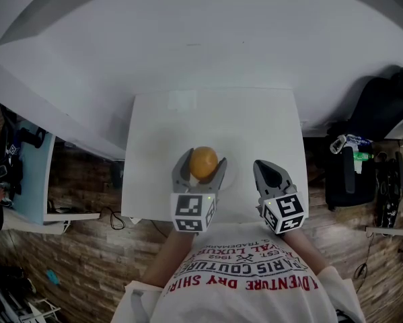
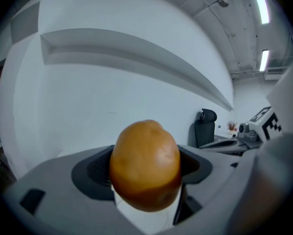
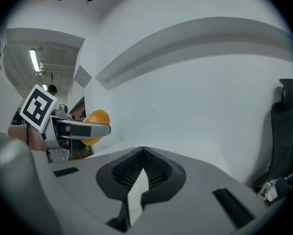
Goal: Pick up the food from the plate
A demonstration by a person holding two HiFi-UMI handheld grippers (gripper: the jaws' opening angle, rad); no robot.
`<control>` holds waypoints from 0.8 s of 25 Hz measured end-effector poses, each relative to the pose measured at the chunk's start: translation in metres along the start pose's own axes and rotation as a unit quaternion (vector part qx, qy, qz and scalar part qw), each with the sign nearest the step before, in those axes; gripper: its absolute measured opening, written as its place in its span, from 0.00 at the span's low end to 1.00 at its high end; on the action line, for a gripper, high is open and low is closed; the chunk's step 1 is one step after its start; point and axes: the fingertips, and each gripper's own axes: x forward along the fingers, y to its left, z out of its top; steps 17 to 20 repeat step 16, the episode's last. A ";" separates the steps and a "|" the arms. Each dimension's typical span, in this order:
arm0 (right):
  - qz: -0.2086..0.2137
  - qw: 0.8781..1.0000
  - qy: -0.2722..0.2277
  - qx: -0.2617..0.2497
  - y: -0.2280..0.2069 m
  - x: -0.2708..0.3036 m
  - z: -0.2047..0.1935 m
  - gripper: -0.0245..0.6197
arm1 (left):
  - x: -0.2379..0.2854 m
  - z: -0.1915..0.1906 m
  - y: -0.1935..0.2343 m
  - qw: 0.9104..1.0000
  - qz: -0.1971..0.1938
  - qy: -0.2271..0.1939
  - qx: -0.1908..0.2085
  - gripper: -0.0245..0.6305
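We gripped the food with our left gripper (image 1: 203, 157).
Its jaws clamped the round orange-brown food (image 2: 145, 164); our right gripper (image 3: 143, 152) sat closed and empty just beside it.

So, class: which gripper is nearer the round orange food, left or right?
Left. The left gripper has the orange food clamped between its fingers. The right gripper sits off to the food's right, apart from it, fingers together on nothing.
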 end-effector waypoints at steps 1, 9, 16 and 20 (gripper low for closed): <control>0.000 1.000 0.001 0.000 0.000 0.000 0.000 0.06 | 0.000 0.000 0.000 1.000 0.000 0.001 0.000 0.59; 0.008 1.000 0.009 0.000 0.003 0.004 -0.004 0.06 | 0.001 -0.006 -0.001 1.000 0.001 0.007 0.023 0.59; 0.006 1.000 0.016 0.004 0.004 0.009 -0.007 0.06 | 0.003 -0.012 0.003 1.000 -0.004 0.019 0.018 0.59; 0.006 1.000 0.016 0.004 0.004 0.009 -0.007 0.06 | 0.003 -0.012 0.003 1.000 -0.004 0.019 0.018 0.59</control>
